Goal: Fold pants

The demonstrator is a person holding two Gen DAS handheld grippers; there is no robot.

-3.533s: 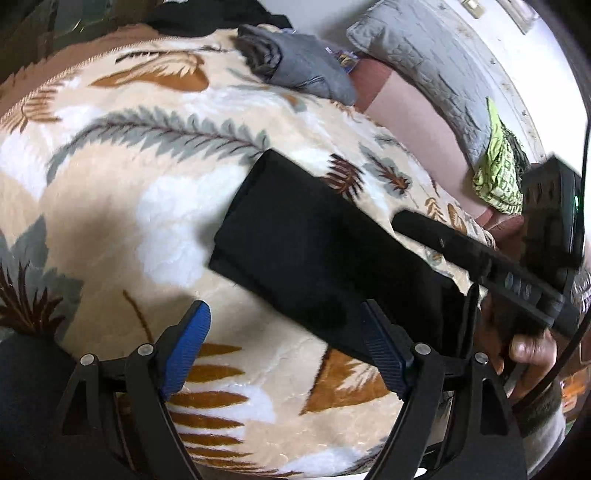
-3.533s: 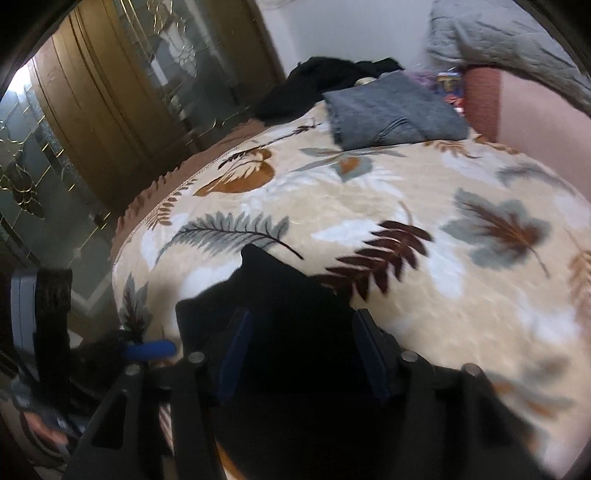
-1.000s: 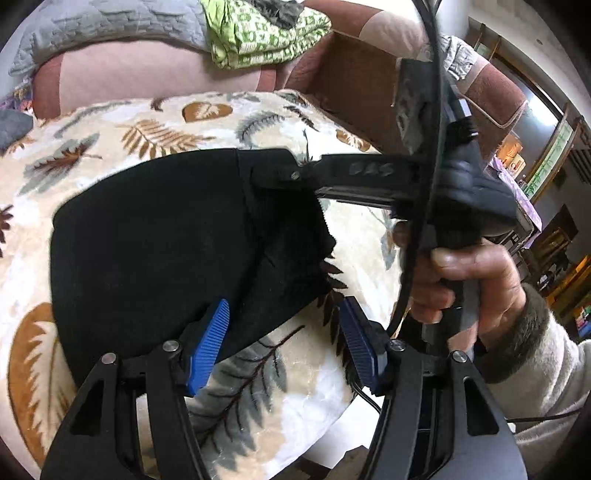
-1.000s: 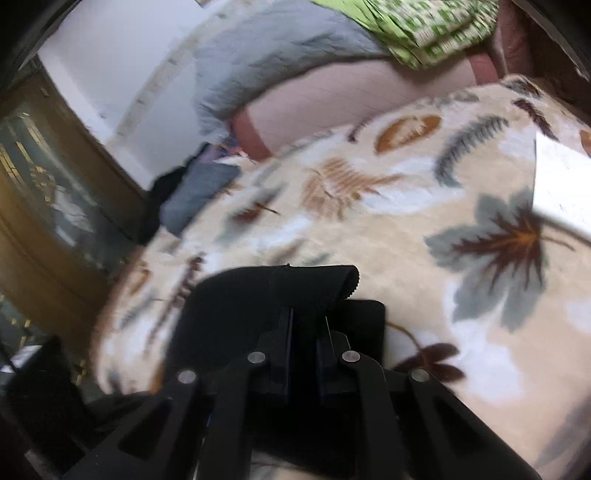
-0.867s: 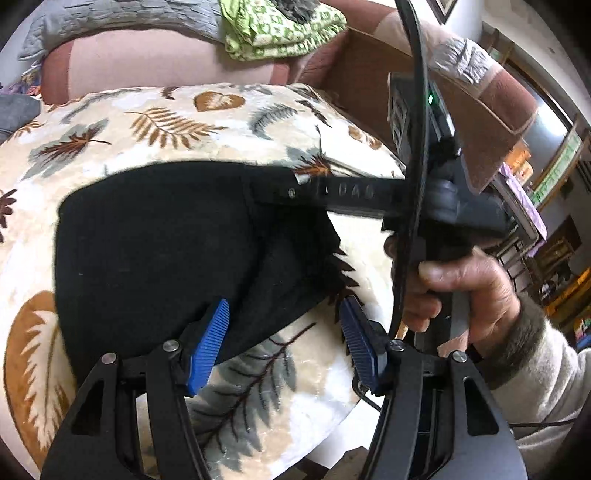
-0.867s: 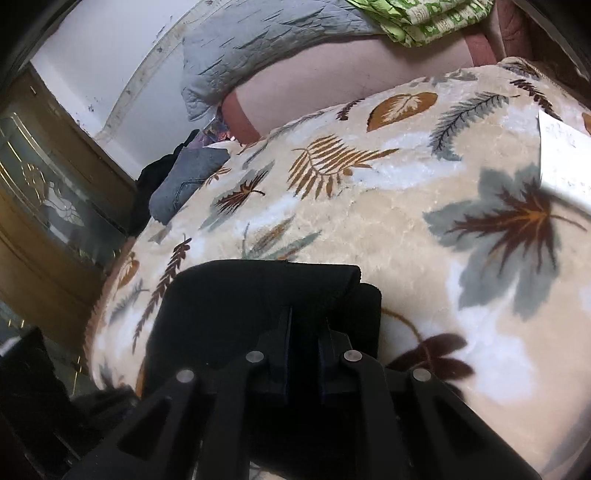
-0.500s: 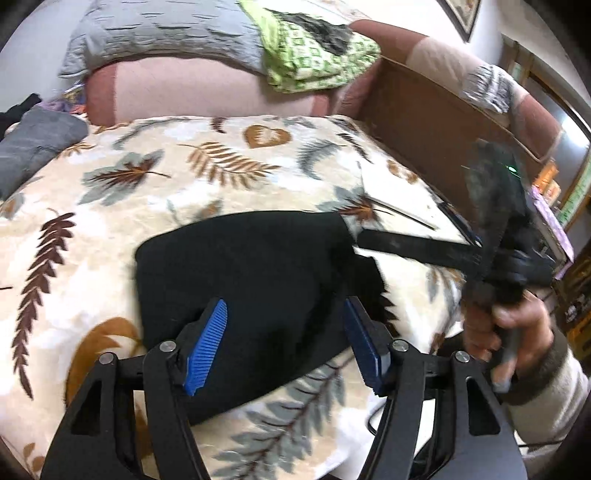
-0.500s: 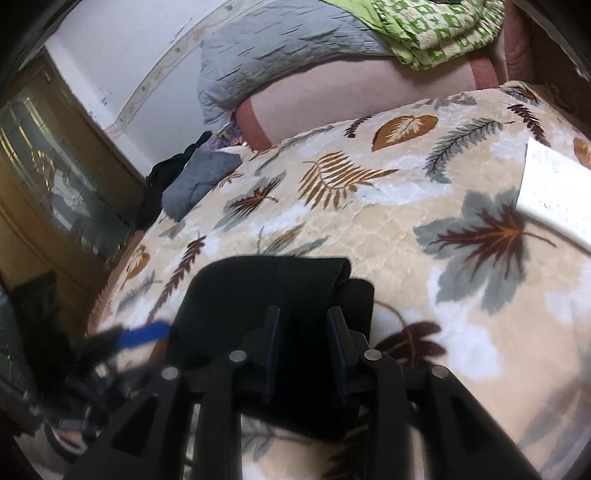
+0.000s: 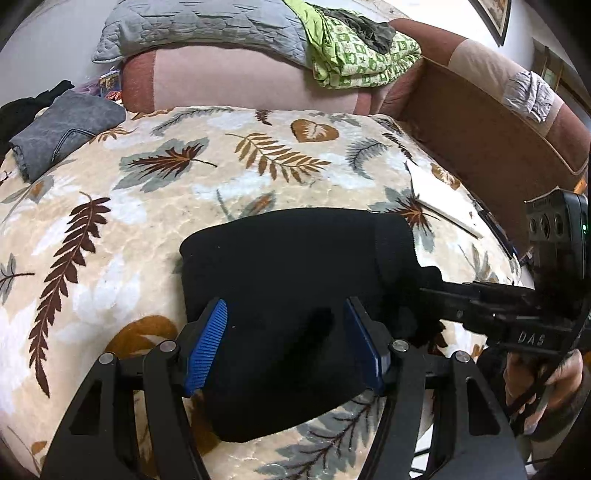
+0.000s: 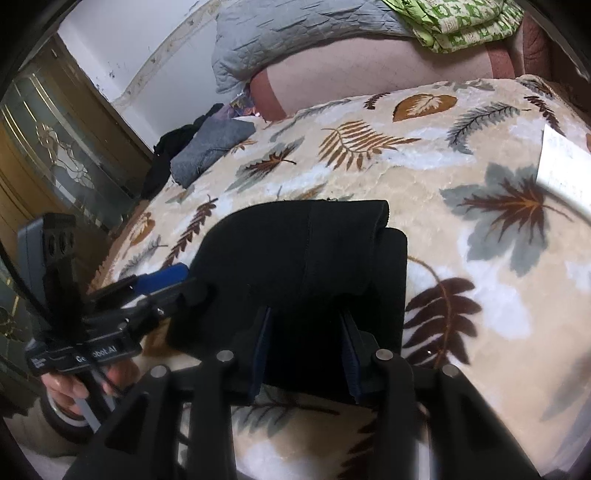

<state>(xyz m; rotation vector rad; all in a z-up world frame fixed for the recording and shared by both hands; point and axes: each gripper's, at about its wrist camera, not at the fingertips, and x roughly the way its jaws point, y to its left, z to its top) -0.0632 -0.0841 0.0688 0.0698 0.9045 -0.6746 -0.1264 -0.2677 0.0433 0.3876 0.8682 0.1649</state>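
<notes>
The black pants (image 9: 295, 273) lie folded into a compact bundle on the leaf-patterned blanket (image 9: 177, 199); they also show in the right wrist view (image 10: 303, 258). My left gripper (image 9: 286, 343) is open, its blue pads spread over the near edge of the bundle. My right gripper (image 10: 304, 350) is open, its jaws parted over the bundle's near edge and holding nothing. The right gripper also shows at the right of the left wrist view (image 9: 436, 291), at the bundle's right end. The left gripper shows at the left of the right wrist view (image 10: 162, 280), beside the bundle.
Folded grey clothes (image 9: 62, 129) lie at the blanket's far left. A grey quilted pillow (image 9: 199, 26) and green patterned bedding (image 9: 358, 55) sit on the pink headrest. A white paper (image 10: 565, 166) lies at the right. A wooden door (image 10: 55, 147) stands left.
My right gripper was shut on the pants a second ago and has opened and let go. The folded bundle has settled on the blanket. My left gripper stayed open and moved over the bundle.
</notes>
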